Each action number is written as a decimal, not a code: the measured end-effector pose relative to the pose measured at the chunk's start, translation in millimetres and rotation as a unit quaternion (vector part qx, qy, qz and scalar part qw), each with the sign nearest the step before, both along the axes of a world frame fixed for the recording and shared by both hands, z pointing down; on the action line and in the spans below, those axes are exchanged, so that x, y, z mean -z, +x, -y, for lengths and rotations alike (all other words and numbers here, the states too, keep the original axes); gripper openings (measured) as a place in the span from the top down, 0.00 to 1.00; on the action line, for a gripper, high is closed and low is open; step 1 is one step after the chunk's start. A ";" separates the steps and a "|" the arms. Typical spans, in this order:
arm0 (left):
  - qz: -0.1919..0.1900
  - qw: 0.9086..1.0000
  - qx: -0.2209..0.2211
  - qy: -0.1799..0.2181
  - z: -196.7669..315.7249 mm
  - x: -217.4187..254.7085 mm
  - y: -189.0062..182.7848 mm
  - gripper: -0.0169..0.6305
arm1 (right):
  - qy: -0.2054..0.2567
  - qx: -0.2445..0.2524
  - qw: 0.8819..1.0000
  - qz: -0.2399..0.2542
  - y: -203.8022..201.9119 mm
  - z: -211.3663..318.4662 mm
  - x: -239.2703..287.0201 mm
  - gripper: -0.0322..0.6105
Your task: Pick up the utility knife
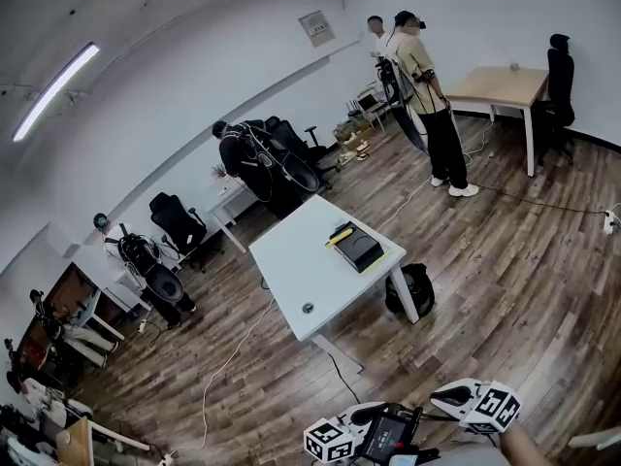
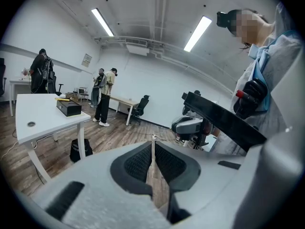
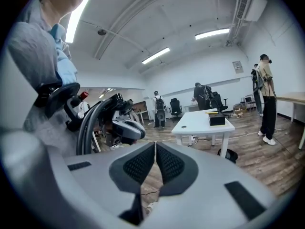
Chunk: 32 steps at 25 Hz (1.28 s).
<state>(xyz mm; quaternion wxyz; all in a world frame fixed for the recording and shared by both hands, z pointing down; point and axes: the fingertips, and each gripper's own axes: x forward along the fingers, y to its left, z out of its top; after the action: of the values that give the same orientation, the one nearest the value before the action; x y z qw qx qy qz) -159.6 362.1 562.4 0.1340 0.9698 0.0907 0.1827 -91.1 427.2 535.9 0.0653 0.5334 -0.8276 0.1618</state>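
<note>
Left gripper (image 2: pixel 152 141) jaws pressing together, holding nothing. Right gripper (image 3: pixel 155 145) jaws also touching, empty. Yellow utility knife (image 1: pixel 339 237) lying on white rectangular table (image 1: pixel 291 265) against black box (image 1: pixel 361 251), at 11 o'clock, well apart from grippers.

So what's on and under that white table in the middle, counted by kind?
Black rectangular box: 1
Yellow utility knife: 1
Black bag, underneath: 1
Total: 3
</note>
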 end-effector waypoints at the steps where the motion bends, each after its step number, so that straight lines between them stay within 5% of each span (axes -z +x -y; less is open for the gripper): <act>1: 0.000 1.000 -0.002 0.001 -0.8 -0.2 2.0 0.92 | -0.002 -0.003 1.000 -0.002 2.2 -1.7 -1.7 0.90; 18: 0.007 1.000 0.002 -0.009 24.4 -16.7 19.1 0.92 | -0.008 0.006 1.000 0.016 18.6 26.8 -9.5 0.90; 32: -0.010 0.999 0.018 -0.028 162.7 -11.5 48.1 0.92 | -0.030 0.027 0.999 0.005 40.8 172.6 -1.2 0.90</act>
<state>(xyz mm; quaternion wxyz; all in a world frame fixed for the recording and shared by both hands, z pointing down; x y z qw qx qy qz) -111.5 199.4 573.9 0.1635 0.9689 0.0794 0.1676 -50.3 254.6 537.1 0.0814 0.5080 -0.8368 0.1872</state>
